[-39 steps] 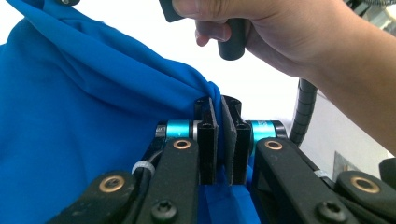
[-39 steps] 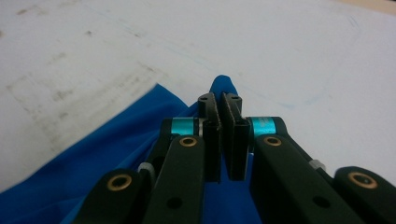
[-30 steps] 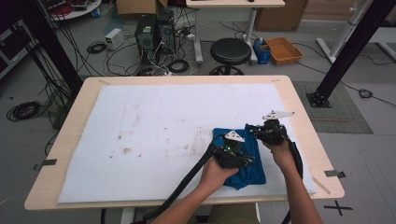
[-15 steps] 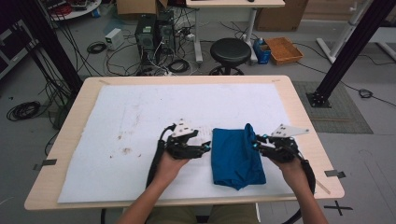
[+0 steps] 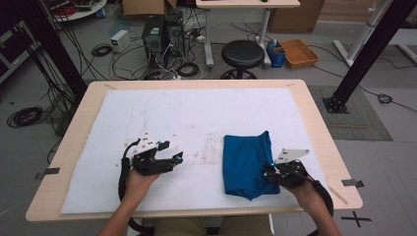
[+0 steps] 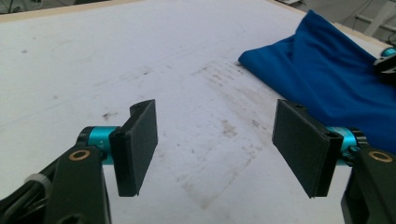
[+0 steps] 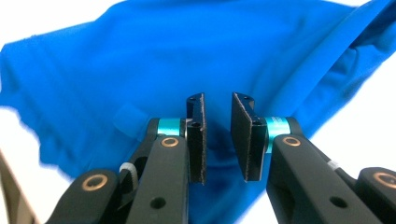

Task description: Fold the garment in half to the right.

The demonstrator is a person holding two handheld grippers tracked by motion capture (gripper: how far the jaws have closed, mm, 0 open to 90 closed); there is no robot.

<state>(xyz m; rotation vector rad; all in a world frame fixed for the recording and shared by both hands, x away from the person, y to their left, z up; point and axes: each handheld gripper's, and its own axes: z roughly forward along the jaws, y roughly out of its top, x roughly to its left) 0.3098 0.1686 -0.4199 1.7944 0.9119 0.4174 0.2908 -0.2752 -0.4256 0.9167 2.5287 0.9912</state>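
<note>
The desk [image 5: 314, 123] carries a white sheet [image 5: 172, 123], stained near its middle. A folded blue cloth [image 5: 246, 162] lies at four o'clock on it, with bare sheet all round. The right gripper [image 5: 268, 173] sits at the cloth's four o'clock edge, jaws narrowly parted, holding nothing. The left gripper [image 5: 178, 160], well apart at eight o'clock, has jaws wide open.

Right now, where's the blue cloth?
In the high view the folded blue cloth lies on the white mat's right half, near the front edge, with the right gripper at its right edge.
</note>
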